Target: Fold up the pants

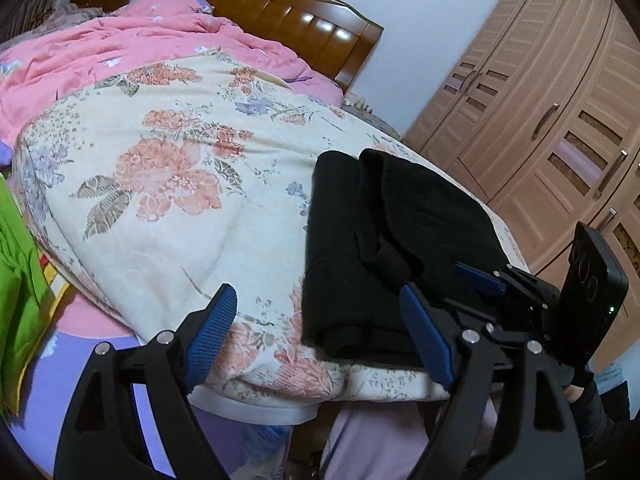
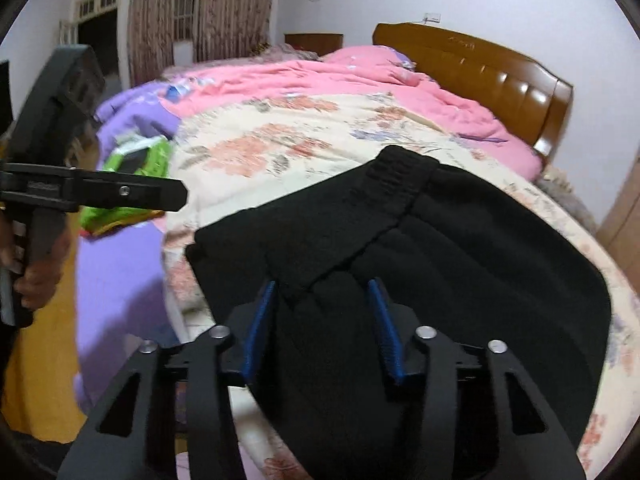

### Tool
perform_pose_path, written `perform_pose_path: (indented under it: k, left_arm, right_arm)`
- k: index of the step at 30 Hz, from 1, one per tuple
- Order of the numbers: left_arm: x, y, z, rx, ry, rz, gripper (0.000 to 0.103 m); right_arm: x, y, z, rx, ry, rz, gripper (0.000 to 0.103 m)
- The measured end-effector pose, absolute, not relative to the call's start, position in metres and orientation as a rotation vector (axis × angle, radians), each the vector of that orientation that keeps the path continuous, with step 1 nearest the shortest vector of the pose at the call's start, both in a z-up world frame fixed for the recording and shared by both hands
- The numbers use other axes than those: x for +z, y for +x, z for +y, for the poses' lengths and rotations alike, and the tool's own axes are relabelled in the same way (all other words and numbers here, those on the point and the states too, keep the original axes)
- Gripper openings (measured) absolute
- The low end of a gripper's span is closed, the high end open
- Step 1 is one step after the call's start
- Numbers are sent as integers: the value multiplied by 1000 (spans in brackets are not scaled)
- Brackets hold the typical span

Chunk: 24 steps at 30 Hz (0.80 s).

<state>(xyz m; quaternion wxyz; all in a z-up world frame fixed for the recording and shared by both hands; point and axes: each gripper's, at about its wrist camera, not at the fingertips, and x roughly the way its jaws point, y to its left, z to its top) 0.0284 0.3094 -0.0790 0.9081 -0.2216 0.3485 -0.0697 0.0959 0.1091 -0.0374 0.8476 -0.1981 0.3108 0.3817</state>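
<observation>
Black pants [image 1: 384, 240] lie folded in a compact bundle on the cream floral quilt [image 1: 180, 184] near the bed's front edge; in the right wrist view the pants [image 2: 460, 240] fill the centre with the waistband on top. My left gripper [image 1: 320, 300] is open and empty, hovering over the quilt just left of the pants. My right gripper [image 2: 322, 284] is open with its blue pads [image 2: 384, 320] on either side of a fold of the pants, not clamped. It also shows in the left wrist view [image 1: 444, 280] at the pants' right edge.
A pink duvet [image 1: 120, 48] and wooden headboard [image 1: 288, 12] lie behind. A wooden wardrobe [image 1: 560, 120] stands at the right. A green item [image 1: 20, 264] lies at the left on a purple sheet [image 2: 116, 272].
</observation>
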Motion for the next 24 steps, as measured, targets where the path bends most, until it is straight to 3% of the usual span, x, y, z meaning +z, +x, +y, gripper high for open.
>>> perform_pose_path:
  k: [3,5,7,14,19,24]
  left_arm:
    - [-81,26,307,-151,-463,720,84]
    - [-79,26,303,-163,-465,715,84]
    - [-75,25,297,-187,-461,707,84]
    - [-67,27,286,-213,-454,677,87]
    - [-71,31,291,-220,-504,683,87]
    - [-76,57,297,-383,-644,704,87]
  right_arm:
    - [-35,99,110,793,-405,676,39]
    - [-33,97,110,779,-398,652,26]
    - [-22,94,106,768,-360,603,23]
    - [17,104,102,799,-247,541,23]
    - [-32,105,125,824,-331,624,23]
    - [-27,113,103,891,-189,618,23]
